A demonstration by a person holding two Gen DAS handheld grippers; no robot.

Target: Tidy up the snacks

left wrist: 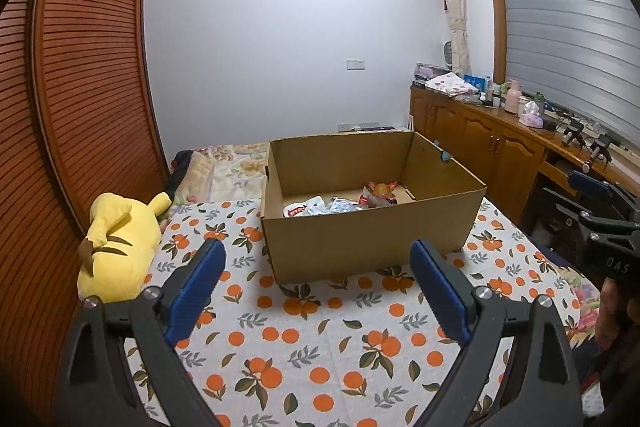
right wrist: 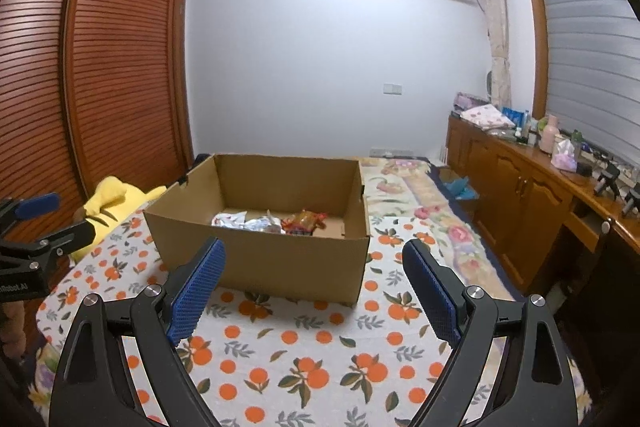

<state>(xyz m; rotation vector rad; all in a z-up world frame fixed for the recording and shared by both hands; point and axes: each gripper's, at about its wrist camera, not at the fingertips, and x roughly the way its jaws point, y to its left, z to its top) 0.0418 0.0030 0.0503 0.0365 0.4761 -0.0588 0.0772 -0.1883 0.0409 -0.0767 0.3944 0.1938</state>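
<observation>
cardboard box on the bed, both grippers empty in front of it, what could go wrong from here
The cardboard box sits on a soft orange-print bedspread, so pushing its near wall could slide or tip it. The snack packets lie deep behind that wall; the open left gripper or right gripper may catch the rim reaching in.

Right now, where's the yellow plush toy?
In both wrist views the yellow plush toy lies on the orange-print bedspread, left of the cardboard box and against the slatted wooden wardrobe.
</observation>
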